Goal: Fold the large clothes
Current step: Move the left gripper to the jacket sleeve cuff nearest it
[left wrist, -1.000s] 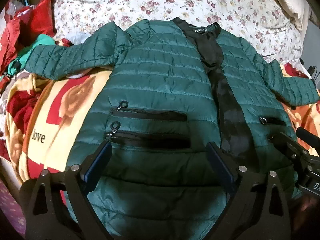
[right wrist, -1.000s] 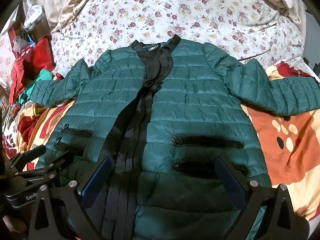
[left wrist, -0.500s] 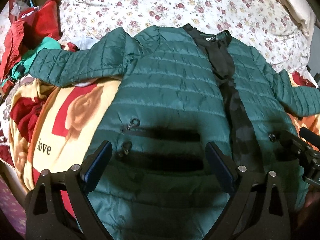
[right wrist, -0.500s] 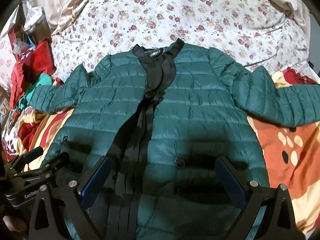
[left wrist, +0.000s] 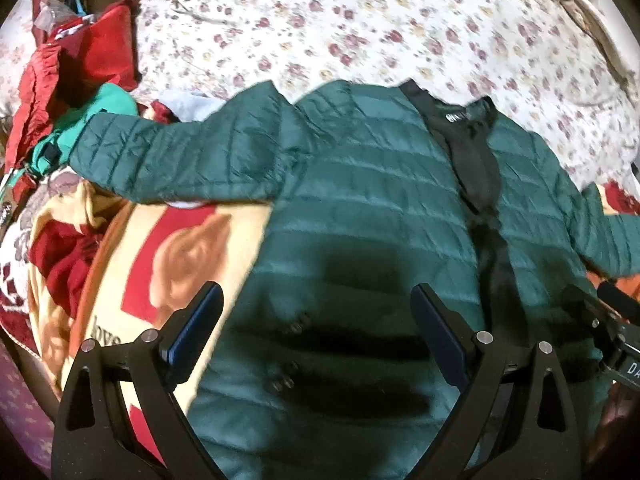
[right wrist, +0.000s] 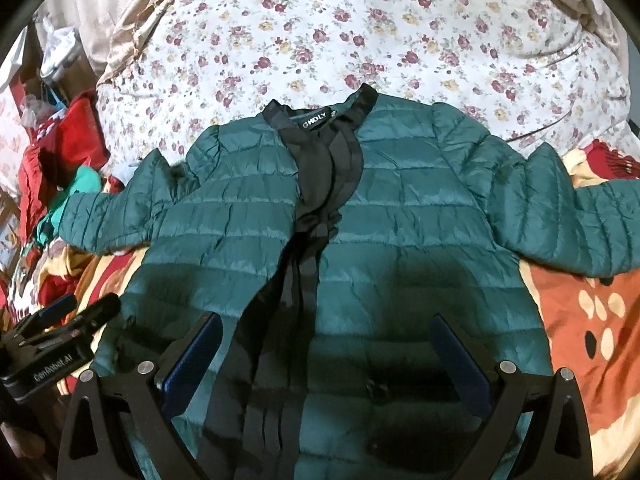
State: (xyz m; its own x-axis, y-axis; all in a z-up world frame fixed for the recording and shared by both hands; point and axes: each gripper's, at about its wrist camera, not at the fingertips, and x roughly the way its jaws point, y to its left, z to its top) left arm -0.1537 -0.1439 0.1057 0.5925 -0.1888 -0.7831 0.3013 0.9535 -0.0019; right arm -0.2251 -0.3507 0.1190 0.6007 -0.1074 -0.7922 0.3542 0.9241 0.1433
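The green quilted puffer jacket (right wrist: 400,232) lies face up, sleeves spread, across the middle of both frames, on a floral bedsheet (right wrist: 360,32) and a printed blanket (left wrist: 168,248). It looks light, soft and puffy, with a slick shell likely to slide out of a shallow pinch; the hem corners or a sleeve cuff seem the best holds. The left gripper (left wrist: 316,336) and right gripper (right wrist: 326,364) both hang over the lower body with jaws spread wide, holding nothing. The right view shows the whole black placket (right wrist: 316,216) and the sleeve at frame right; the left view shows the other sleeve (left wrist: 180,156) reaching a red-and-teal clothes pile (left wrist: 72,92) at upper left.
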